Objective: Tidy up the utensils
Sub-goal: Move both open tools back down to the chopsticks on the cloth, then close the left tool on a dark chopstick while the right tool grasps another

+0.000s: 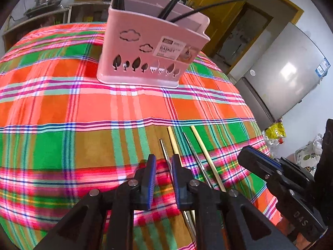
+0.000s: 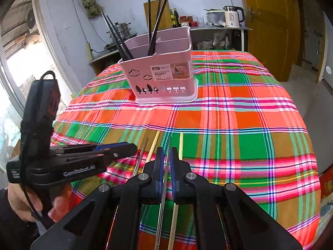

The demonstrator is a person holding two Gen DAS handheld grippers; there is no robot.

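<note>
Because four loose chopsticks lie side by side on the plaid-covered surface (image 2: 239, 125), both tools sit low over them. Right tool (image 2: 165, 166): clenched on a metal chopstick (image 2: 161, 208), pinched mid-length, probably for balance. Left tool (image 1: 163, 179): jaws slightly parted, nothing between them, pair just beside. Pink basket (image 2: 164, 73) stands well apart, black chopsticks (image 2: 153, 27) upright in separate compartments
</note>
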